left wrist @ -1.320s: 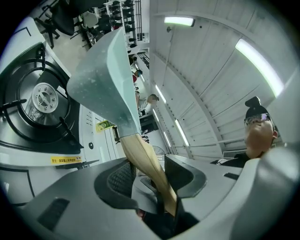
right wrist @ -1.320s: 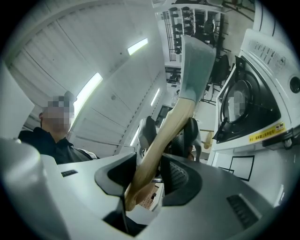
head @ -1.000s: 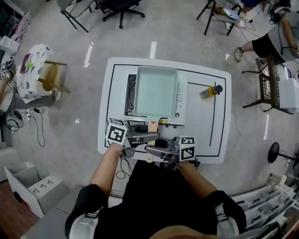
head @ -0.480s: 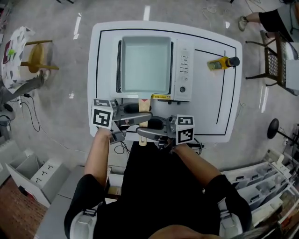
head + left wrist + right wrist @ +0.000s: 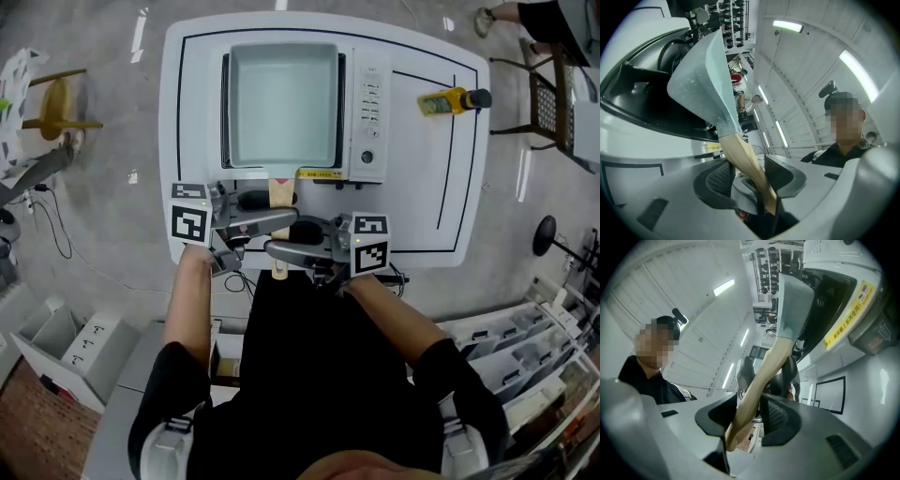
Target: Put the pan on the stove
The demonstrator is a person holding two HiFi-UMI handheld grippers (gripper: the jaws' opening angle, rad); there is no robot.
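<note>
A square pale-green pan (image 5: 281, 101) with a wooden handle (image 5: 279, 192) lies over the black stove (image 5: 368, 103) on the white table (image 5: 422, 211). My left gripper (image 5: 270, 214) is shut on the handle close to the pan. My right gripper (image 5: 281, 251) is shut on the handle's near end, from the other side. In the left gripper view the pan (image 5: 701, 70) shows its underside, tilted just above the stove top (image 5: 642, 98), with the handle (image 5: 740, 154) between the pads. The right gripper view shows the handle (image 5: 764, 371) pinched between its pads, the pan (image 5: 794, 301) beyond.
A yellow bottle (image 5: 450, 99) lies on its side on the table, right of the stove. A chair (image 5: 544, 94) stands off the table's right edge and a wooden stool (image 5: 56, 108) off its left. Cables lie on the floor at the left.
The head view has shifted, so the table sits higher and larger in the frame. The pan stays over the stove and both grippers keep their hold on the handle.
</note>
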